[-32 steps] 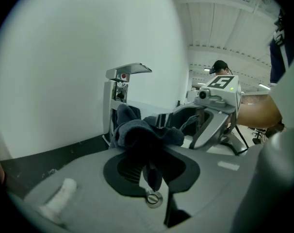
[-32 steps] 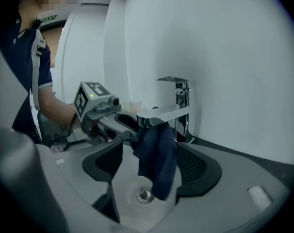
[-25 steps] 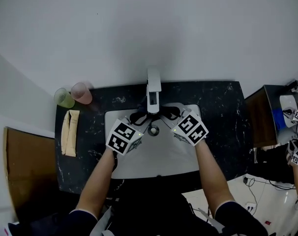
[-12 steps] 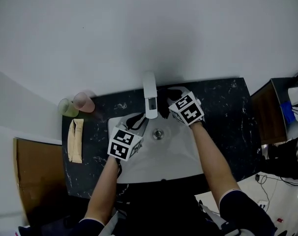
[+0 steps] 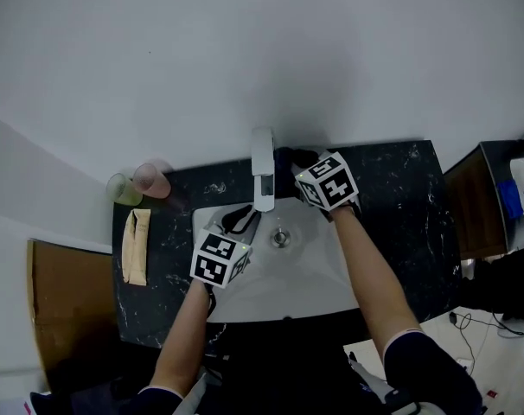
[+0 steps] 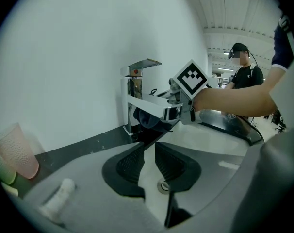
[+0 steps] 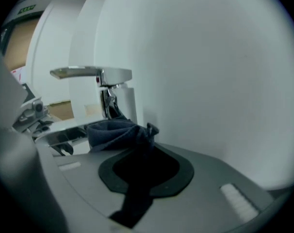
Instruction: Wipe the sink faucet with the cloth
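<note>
- Nearest, set in the dark counter (image 5: 392,199): white sink basin (image 5: 271,277). Nothing lying in it but the drain (image 5: 280,237).
- Over the basin's left half: left gripper (image 6: 148,147), jaws apart, only the basin and drain between them. Idle by the look of it.
- Along the counter's left edge: folded beige towel (image 5: 136,245), well apart from the work.
- At the basin's back edge, right of centre: right gripper (image 7: 146,142), jaws together and clamped on the dark blue cloth (image 7: 115,132). Cloth bunched ahead of the tips, up against the base of the faucet (image 5: 262,169) on its right side.
- Step in hand, as judged: wiping round the faucet's base and body.
- To do it well: keep the clamp firm, press the bunched cloth flat on the metal, work round the base, then up the body and out along the spout. Keep the hard jaw tips off the chrome and clear of the lever on top. Hold the left gripper out of the way.
- Back left corner of the counter: pink cup (image 5: 151,180) and green cup (image 5: 122,189), side by side. Contents not made out.
</note>
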The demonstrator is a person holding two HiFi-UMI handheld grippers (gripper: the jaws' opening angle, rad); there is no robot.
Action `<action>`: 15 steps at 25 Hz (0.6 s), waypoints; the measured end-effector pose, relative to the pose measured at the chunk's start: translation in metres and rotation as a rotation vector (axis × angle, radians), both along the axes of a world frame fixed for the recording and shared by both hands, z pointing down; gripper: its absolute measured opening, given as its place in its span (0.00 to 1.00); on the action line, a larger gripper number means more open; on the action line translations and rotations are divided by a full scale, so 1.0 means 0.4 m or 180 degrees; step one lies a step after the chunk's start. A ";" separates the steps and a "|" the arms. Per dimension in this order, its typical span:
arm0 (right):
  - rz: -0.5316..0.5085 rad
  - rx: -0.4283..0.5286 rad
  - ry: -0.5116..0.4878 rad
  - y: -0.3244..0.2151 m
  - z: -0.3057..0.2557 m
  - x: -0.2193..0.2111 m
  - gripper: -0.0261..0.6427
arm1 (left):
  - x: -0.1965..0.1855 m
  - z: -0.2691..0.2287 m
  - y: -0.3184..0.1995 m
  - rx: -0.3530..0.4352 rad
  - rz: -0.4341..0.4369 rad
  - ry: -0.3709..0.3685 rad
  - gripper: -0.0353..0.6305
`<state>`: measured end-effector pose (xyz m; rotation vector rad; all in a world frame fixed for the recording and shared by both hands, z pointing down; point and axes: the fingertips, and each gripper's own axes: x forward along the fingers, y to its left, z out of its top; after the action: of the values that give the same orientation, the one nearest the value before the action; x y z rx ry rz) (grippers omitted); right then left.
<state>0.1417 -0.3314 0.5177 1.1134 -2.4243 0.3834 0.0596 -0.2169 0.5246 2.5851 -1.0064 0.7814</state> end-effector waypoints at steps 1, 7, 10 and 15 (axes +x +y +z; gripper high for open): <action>0.0014 0.0044 -0.0064 -0.001 -0.021 0.001 0.11 | 0.001 -0.004 0.003 0.0004 -0.0001 0.0013 0.16; 0.0092 0.0382 -0.0276 -0.017 -0.166 0.008 0.11 | -0.001 -0.025 0.036 0.0022 -0.0024 0.0101 0.16; 0.0127 0.0598 -0.0391 -0.022 -0.254 0.014 0.11 | -0.007 -0.041 0.050 0.0055 -0.0023 0.0145 0.16; 0.0045 0.0965 -0.0402 -0.007 -0.396 -0.003 0.11 | -0.020 -0.055 0.078 0.0071 -0.0022 0.0220 0.16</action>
<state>0.1404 -0.3340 0.3594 1.2649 -2.6505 0.0928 0.0516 -0.1856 0.5028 2.6067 -1.0086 0.6779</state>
